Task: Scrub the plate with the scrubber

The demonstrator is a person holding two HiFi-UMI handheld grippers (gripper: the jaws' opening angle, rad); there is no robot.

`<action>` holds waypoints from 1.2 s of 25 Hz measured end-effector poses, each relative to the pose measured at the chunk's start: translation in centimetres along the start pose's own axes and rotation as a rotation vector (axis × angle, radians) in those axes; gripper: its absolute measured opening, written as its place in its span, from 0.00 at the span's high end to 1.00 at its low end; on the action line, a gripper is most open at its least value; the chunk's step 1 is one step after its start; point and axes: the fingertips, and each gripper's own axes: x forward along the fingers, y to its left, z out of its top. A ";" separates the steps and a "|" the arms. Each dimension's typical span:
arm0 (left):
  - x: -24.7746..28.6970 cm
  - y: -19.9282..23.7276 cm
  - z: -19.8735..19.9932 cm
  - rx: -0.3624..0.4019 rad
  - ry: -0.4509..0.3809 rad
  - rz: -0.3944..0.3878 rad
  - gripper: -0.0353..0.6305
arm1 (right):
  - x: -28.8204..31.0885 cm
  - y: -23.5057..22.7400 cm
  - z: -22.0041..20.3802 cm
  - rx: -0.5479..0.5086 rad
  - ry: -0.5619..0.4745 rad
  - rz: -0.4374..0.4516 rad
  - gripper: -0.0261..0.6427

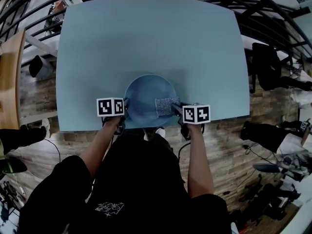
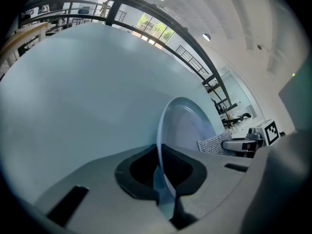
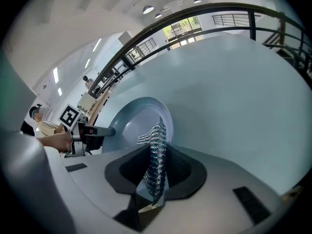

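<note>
A pale blue plate point(image 1: 146, 97) lies near the front edge of the light blue table point(image 1: 146, 38). My left gripper point(image 1: 125, 112) is shut on the plate's left rim; in the left gripper view the rim point(image 2: 163, 172) runs edge-on between the jaws. My right gripper point(image 1: 174, 109) is shut on a silvery mesh scrubber point(image 1: 166, 106), which lies on the plate's right part. In the right gripper view the scrubber point(image 3: 156, 155) stands upright between the jaws, over the plate point(image 3: 131, 123), and the left gripper point(image 3: 100, 131) shows at the far rim.
The table's front edge point(image 1: 151, 126) lies just under both grippers, with a wooden floor below it. A wooden bench point(image 1: 9, 77) stands at the left. Black chairs and gear point(image 1: 268, 67) stand to the right of the table.
</note>
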 end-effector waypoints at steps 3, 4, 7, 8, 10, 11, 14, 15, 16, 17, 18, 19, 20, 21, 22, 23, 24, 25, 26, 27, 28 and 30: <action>-0.1 0.0 0.0 0.002 0.001 0.000 0.91 | -0.3 -0.5 0.8 -0.022 0.000 -0.023 0.83; 0.0 0.0 0.0 0.002 0.001 0.000 0.91 | -0.4 -0.7 1.1 -0.032 -0.002 -0.033 0.83; 0.0 0.0 0.0 0.008 0.002 0.002 0.91 | -0.5 -1.1 1.8 -0.053 -0.008 -0.063 0.83; 0.0 0.0 0.0 0.011 0.002 0.002 0.91 | -0.6 -1.2 2.1 -0.058 -0.012 -0.072 0.83; -0.1 -0.1 0.1 0.015 0.004 0.003 0.91 | -0.7 -1.4 2.8 -0.068 -0.022 -0.089 0.83; -0.1 -0.1 0.1 0.016 0.004 0.004 0.91 | -0.7 -1.5 3.1 -0.071 -0.027 -0.098 0.83; -0.2 -0.1 0.1 0.018 0.006 0.005 0.91 | -0.6 -1.8 3.8 -0.073 -0.044 -0.118 0.83; -0.2 0.0 0.0 0.019 0.005 0.005 0.91 | -0.6 -1.9 4.0 -0.072 -0.051 -0.124 0.83; -0.1 0.0 0.0 0.021 0.005 0.005 0.91 | -0.5 -2.0 4.2 -0.071 -0.057 -0.129 0.83; -0.1 -0.1 0.0 0.022 0.005 0.004 0.91 | -0.5 -2.1 4.4 -0.070 -0.063 -0.134 0.83; -0.1 -0.1 -0.1 0.023 0.005 0.004 0.91 | -0.5 -2.2 4.6 -0.070 -0.068 -0.139 0.83; -0.1 -0.1 -0.1 0.024 0.005 0.004 0.91 | -0.4 -2.2 4.7 -0.072 -0.072 -0.142 0.83; 0.0 -0.1 -0.1 0.025 0.006 0.004 0.91 | -0.3 -2.2 5.0 -0.074 -0.076 -0.146 0.83; 0.0 -0.1 -0.1 0.027 0.007 0.005 0.91 | -0.2 -2.1 5.2 -0.076 -0.078 -0.148 0.83; -0.1 0.0 0.0 0.028 0.008 0.007 0.91 | -0.1 -2.0 5.4 -0.076 -0.081 -0.151 0.83; -0.1 0.0 0.1 0.028 0.008 0.008 0.91 | 0.0 -1.9 5.7 -0.077 -0.085 -0.153 0.83; -0.1 0.0 0.2 0.029 0.008 0.007 0.91 | 0.1 -1.8 6.0 -0.079 -0.090 -0.155 0.83; -0.1 0.0 0.2 0.029 0.007 0.006 0.91 | 0.2 -1.7 6.3 -0.080 -0.095 -0.158 0.83; -0.1 0.0 0.3 0.030 0.007 0.006 0.91 | 0.2 -1.6 6.6 -0.080 -0.101 -0.161 0.83; -0.1 0.0 0.3 0.030 0.008 0.005 0.91 | 0.3 -1.4 6.8 -0.080 -0.108 -0.163 0.83; -0.1 0.0 0.3 0.030 0.008 0.005 0.91 | 0.4 -1.3 7.0 -0.078 -0.115 -0.164 0.83; 0.0 0.1 0.3 0.029 0.008 0.005 0.91 | 0.7 -0.9 7.6 -0.073 -0.130 -0.162 0.83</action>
